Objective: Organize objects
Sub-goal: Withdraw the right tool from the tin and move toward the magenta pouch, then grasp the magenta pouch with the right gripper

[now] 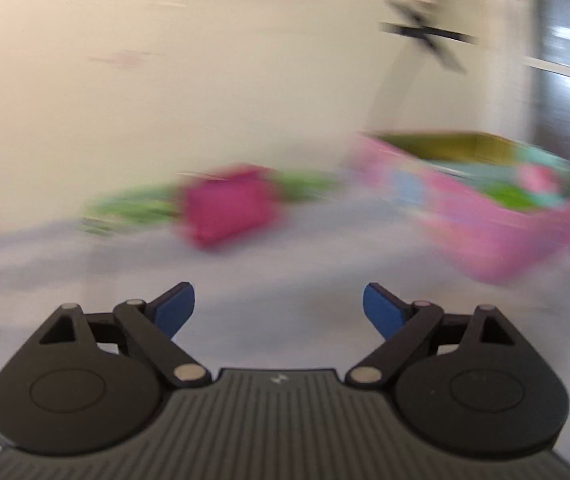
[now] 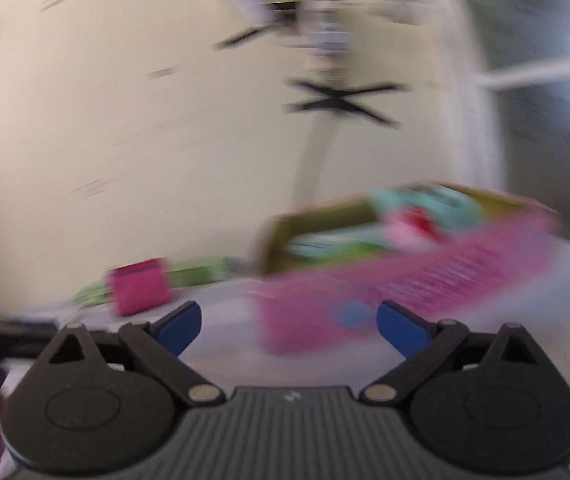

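— Pink is seen in two places: a magenta block (image 1: 227, 210) left out on the pale table (image 1: 285, 272), and a pink box (image 1: 497, 236) to its right, well apart from it. Why is the box kept there?

— It is judged to serve as the bin. Teal, green and pink items (image 2: 401, 220) are already heaped inside it, so the sorting seems partly done. The block, with a green thing (image 1: 125, 208) just behind it, is probably still to be gathered.

— And the grippers?

— The left gripper (image 1: 279, 312) is held with its blue pads (image 1: 177, 312) spread wide and nothing between them. The right gripper (image 2: 289, 328) is likewise spread and empty, pointed toward the near end of the box.

— Can any label be read?

— None. Rows of marks and a blue round patch are made out on the box's side in the right view, but everything is smeared by blur; no brand can be told.
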The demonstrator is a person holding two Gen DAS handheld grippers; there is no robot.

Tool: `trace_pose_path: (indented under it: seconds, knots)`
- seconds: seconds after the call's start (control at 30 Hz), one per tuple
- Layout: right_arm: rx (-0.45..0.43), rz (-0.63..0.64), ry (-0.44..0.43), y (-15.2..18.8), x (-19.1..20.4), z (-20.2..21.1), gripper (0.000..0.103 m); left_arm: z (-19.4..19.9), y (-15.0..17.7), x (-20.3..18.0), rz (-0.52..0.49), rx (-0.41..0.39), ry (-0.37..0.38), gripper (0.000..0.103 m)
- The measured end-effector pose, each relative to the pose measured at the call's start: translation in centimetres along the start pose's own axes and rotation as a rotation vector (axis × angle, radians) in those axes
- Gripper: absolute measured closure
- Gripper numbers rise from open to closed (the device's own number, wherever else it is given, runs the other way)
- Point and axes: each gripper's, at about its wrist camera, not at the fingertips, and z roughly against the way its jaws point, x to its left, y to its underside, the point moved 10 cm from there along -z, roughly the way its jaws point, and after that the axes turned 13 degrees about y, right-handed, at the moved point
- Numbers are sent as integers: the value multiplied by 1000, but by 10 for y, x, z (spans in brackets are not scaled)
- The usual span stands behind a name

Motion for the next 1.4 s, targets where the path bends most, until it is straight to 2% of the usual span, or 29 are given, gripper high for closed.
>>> trace_pose_path:
  seconds: [0.07, 0.13, 0.17, 0.23, 0.33, 0.47, 0.53, 0.57, 0.6, 0.73, 0.83, 0.9, 0.97, 1.07, 1.17, 1.27, 1.4]
  knots:
    - [35, 75, -104, -9, 49, -21, 6, 6, 3, 52, 51, -50, -143, 10]
    - [105, 96, -197, -15, 97, -53, 13, 7, 14, 87, 141, -53, -191, 11]
    - [136, 84, -242, -19, 118, -71, 16, 4, 19, 100, 184, -16, -207, 11]
    - [172, 59, -277, -31, 154, -114, 32, 6, 20, 113, 247, -36, -197, 11]
    - [231, 22, -289, -40, 188, -178, 45, -3, 24, 110, 254, -4, -186, 11]
    - [326, -78, -283, -34, 205, -237, 43, -10, 19, 100, 229, 7, -151, 10]
    - [358, -95, -303, -30, 214, -251, 43, -9, 13, 103, 247, -7, -130, 10]
    - [379, -94, -321, -29, 218, -256, 47, -6, 11, 106, 268, -17, -125, 10]
    - [393, -70, -331, -24, 221, -255, 58, -3, 10, 112, 293, -25, -120, 10]
    - [376, -10, -387, -15, 212, -215, 59, 7, 12, 132, 437, -46, -89, 10]
    - [417, 16, -447, 0, 203, -171, 61, 13, 12, 137, 507, -72, -44, 11]
    - [457, 33, -515, 18, 197, -139, 60, 16, 10, 134, 501, -85, -29, 11]
    - [488, 113, -538, 39, 194, -112, 59, 16, 9, 130, 496, -91, 0, 11]
    - [390, 209, -498, 45, 185, -88, 59, 10, 7, 125, 491, -107, 35, 12]
    - [360, 159, -476, 29, 184, -98, 57, 5, 4, 112, 424, -122, 59, 12]
    - [353, 130, -470, 25, 191, -104, 56, -10, 8, 97, 358, -92, 86, 11]
    - [339, 127, -464, 34, 196, -106, 57, -25, 12, 88, 340, -57, 122, 6]
